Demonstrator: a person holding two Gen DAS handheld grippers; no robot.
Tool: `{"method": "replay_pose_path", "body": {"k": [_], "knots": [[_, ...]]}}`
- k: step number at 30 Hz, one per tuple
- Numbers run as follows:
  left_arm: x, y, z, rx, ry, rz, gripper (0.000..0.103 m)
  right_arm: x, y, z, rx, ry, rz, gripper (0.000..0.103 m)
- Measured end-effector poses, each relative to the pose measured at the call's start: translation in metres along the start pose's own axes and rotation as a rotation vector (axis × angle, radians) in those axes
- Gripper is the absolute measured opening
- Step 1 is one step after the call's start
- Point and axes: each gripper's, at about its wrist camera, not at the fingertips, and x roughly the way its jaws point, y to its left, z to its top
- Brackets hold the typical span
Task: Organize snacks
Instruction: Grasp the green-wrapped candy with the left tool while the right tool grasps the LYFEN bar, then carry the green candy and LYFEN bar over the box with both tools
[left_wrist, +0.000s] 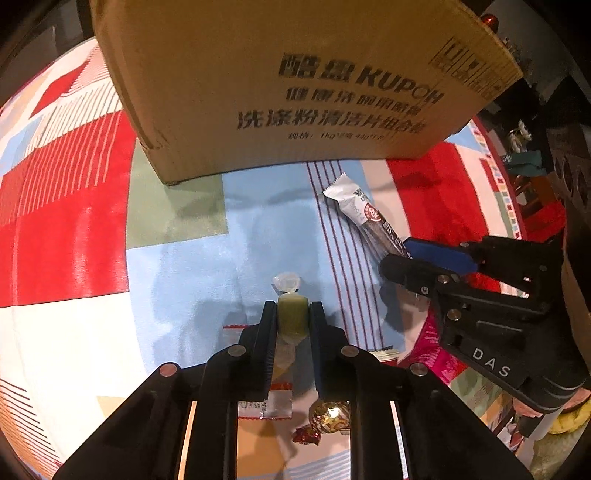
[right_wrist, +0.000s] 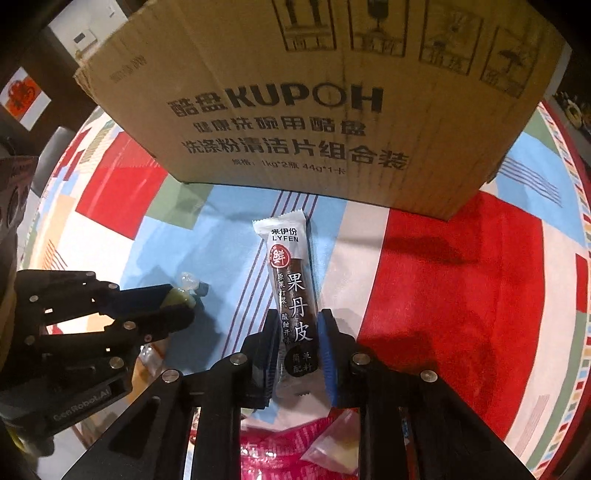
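jaws of the left gripper (left_wrist: 292, 317) are closed on a pale green candy (left_wrist: 293, 316) in a clear twisted wrapper, held just above the desk (left_wrist: 192, 258). under them lie a red-and-white sachet (left_wrist: 271, 404) and a gold foil candy (left_wrist: 327, 415), both resting on the patterned cloth. jaws of the right gripper (right_wrist: 299, 343) are clamped on the lower end of a dark fruit leather bar (right_wrist: 291, 291), marked lyfen, whose white sealed top points away toward the box; whether the bar touches the cloth i cannot tell. below the right gripper sit a pink packet (right_wrist: 288, 446) and a small clear pouch (right_wrist: 338, 446) with something pale inside. the two grippers are near each other, left one beside the bar. farther off, a tall cardboard box (right_wrist: 295, 96) printed kupoh stands on the desk, well apart from both held snacks.
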Motion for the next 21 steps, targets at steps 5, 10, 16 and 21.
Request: {"method": "replay_pose_path", "body": {"k": [5, 10, 16, 21], "knots": [[-0.017, -0.001, -0.002, -0.005, -0.042, -0.001, 0.018, -0.016, 0.004, -0.005, -0.003, -0.031, 0.009, 0.022], [-0.038, -0.006, -0.010, 0.012, -0.090, 0.014, 0.018, -0.029, 0.003, -0.007, 0.003, -0.060, 0.027, 0.022], [-0.063, -0.015, -0.016, 0.031, -0.147, 0.011, 0.018, -0.052, -0.001, -0.014, 0.020, -0.111, 0.048, 0.022], [-0.086, -0.021, -0.019, 0.037, -0.209, 0.012, 0.018, -0.077, 0.002, -0.017, 0.025, -0.177, 0.051, 0.022]]}}
